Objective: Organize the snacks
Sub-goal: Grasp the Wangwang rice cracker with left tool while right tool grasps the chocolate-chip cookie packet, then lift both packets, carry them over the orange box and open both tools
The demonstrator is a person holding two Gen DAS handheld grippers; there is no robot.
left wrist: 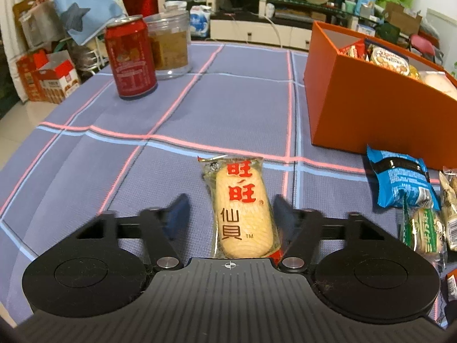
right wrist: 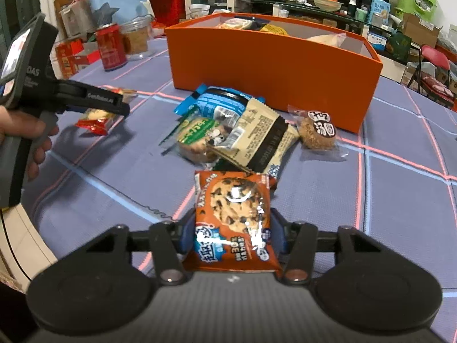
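Orange cardboard forms the open box (right wrist: 274, 57) at the far side of the bench (right wrist: 400, 200), which is covered with a purple-blue cloth crossed by pink and blue lines; several snacks already lie inside the box.

Left tongs (left wrist: 231, 214): pitched downward toward the bench, straddling a rice cracker packet (left wrist: 242, 208) (clear wrap, red and black characters). The pad on the right touches the packet's edge; the pad on the left stands clear of it, so the tongs are open and not gripping. In the right wrist view a person's hand (right wrist: 25, 137) wraps the pistol-style handle at the left edge, fingers curled round it.

Right tongs (right wrist: 232, 228): also pitched downward, both blue pads pressed against the sides of a chocolate-chip cookie packet (right wrist: 234, 217), which they grip.

Loose snacks lie between the tongs and the box: a blue packet (right wrist: 217, 103), a green-labelled biscuit (right wrist: 197, 134), a beige packet (right wrist: 257, 140) and a round brown cake in clear wrap (right wrist: 317, 134).

A red can (left wrist: 130, 60) and a clear jar (left wrist: 170, 45) stand upright at the far left.
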